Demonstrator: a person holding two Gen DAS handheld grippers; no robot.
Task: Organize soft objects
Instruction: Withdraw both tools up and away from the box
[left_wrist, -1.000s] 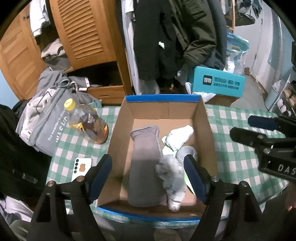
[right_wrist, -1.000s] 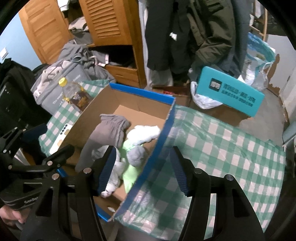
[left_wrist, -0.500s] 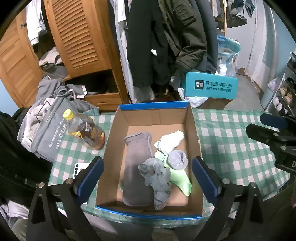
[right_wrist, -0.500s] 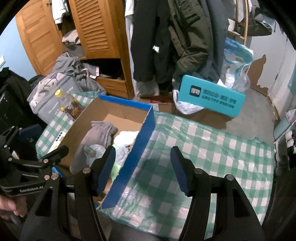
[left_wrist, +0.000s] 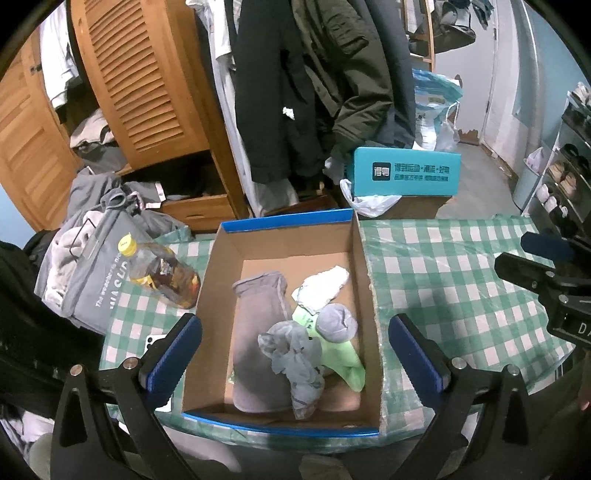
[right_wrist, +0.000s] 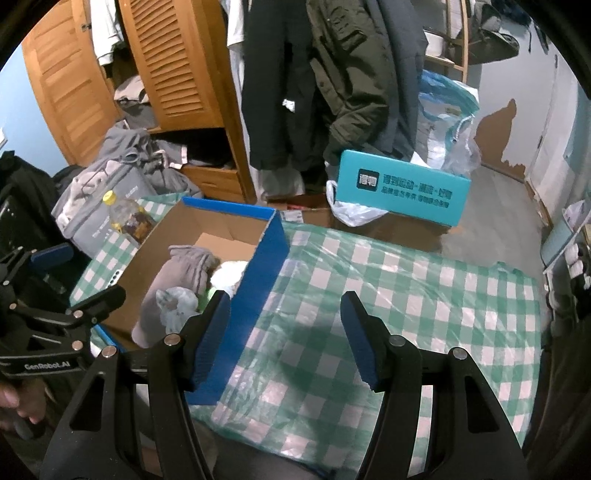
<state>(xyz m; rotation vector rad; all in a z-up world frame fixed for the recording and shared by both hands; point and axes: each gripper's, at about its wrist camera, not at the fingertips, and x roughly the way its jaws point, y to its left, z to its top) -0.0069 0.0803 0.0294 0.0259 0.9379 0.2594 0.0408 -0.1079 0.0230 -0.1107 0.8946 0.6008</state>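
Walls: pale blue, with a bare brown patch (right_wrist: 498, 136) low down where the paint is gone.
Floor: grey and bare (right_wrist: 491, 206).
Wardrobe: orange wood (left_wrist: 147, 74), louvred doors open — clothes heaped inside.
Coats: dark jackets (left_wrist: 314, 74) hanging beside the wardrobe.
Counter: covered by a green-and-white checked cloth (right_wrist: 406, 295).
Shelves: a shoe rack (left_wrist: 569, 162) at the right edge.
Light: dim, cool — indoor.

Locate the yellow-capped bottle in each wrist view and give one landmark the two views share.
Left wrist: the bottle lies left of centre, beside the cardboard box.
Right wrist: bottle upper left, beyond the box.
Shared landmark: the teal carton behind the table.
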